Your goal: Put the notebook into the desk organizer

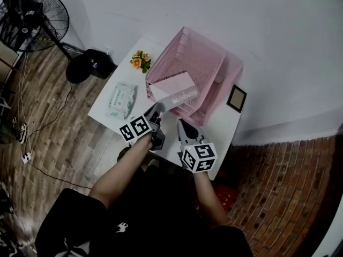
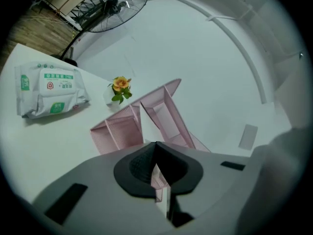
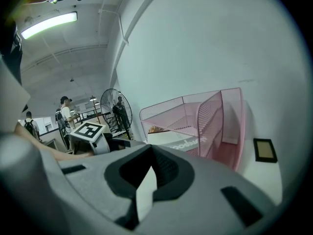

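a: head view first. where is the notebook (image 1: 176, 91)?

b: on the white table (image 1: 222, 127), lying across the front of the pink mesh desk organizer (image 1: 201, 58), far part over the low front tray, near corner sticking out at 7 o'clock. how deep it sits i cannot tell.

a: and the tools?

b: the left gripper (image 1: 157, 110) meets that corner. the right gripper (image 1: 184, 126) sits at 5 o'clock from the notebook, just beside it and clear of it. a wet wipes pack (image 1: 122, 99) lies at 9 o'clock from the notebook, flowers (image 1: 141, 60) at 10, a picture frame (image 1: 236, 98) at 3 o'clock from the organizer, and a fan (image 1: 32, 17) stands on the floor far off at 10.

a: left gripper view?

b: jaws clenched, grasping the notebook's edge; its white face rises from the tips toward 12 with the organizer behind. wipes at 10 o'clock, flowers at 11, frame at 3.

a: right gripper view?

b: jaws pressed together, nothing between them. the organizer stands at 1 o'clock, the notebook lying flat in its front. the frame is at 3, the left gripper's marker cube (image 3: 89, 131) at 9, and people (image 3: 64, 112) stand far behind at 9.
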A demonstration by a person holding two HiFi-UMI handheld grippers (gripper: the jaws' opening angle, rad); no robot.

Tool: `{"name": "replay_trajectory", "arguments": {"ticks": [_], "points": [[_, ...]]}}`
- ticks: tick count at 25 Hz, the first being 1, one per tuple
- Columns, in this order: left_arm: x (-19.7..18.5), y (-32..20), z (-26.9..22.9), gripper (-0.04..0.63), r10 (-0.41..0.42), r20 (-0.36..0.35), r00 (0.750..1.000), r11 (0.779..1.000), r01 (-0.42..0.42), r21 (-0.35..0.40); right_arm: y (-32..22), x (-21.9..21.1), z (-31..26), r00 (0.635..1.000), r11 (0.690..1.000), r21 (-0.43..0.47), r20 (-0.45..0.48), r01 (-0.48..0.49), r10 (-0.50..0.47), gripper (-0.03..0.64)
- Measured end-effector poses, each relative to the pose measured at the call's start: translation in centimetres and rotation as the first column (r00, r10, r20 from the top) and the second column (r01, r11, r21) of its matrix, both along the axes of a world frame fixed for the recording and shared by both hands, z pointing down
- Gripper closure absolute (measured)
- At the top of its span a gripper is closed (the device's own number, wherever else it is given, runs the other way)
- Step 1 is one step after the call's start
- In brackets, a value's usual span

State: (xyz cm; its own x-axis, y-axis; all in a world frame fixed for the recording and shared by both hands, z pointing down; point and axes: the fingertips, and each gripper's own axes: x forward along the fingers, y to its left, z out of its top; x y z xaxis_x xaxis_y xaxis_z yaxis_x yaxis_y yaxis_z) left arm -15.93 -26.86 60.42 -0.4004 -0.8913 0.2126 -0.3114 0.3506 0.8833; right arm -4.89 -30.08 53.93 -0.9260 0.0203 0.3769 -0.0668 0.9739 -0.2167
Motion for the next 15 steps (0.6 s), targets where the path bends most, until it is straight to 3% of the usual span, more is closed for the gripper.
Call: {"name": "replay_trajectory", "arguments": {"ticks": [4, 10, 13, 15], "points": [[1.8, -0.9, 0.6, 0.583, 0.056, -0.005, 0.998, 0.998, -0.056, -0.02, -0.4, -0.2, -0.1, 1.0, 1.0, -0.002, 0.004, -0.004, 0.004, 0.615], [0.3, 1.2, 0.0, 0.458, 0.05, 0.092, 0.994, 0.992, -0.039, -0.119, -0.9, -0.4, -0.2, 1.0, 1.0, -0.004, 0.006, -0.008, 0.008, 0.615], [-0.3, 1.3, 1.3, 0.411, 0.075, 0.058, 0.995, 0.987, -0.066, -0.149, -0.8, -0.6, -0.3, 1.0, 1.0, -0.004, 0.008, -0.004, 0.004, 0.615], [-0.4, 0.7, 1.9, 0.444, 0.109, -0.003, 0.994, 0.988, -0.109, -0.11, -0.8, -0.6, -0.3, 1.0, 1.0, -0.004, 0.009, -0.005, 0.005, 0.615]]}}
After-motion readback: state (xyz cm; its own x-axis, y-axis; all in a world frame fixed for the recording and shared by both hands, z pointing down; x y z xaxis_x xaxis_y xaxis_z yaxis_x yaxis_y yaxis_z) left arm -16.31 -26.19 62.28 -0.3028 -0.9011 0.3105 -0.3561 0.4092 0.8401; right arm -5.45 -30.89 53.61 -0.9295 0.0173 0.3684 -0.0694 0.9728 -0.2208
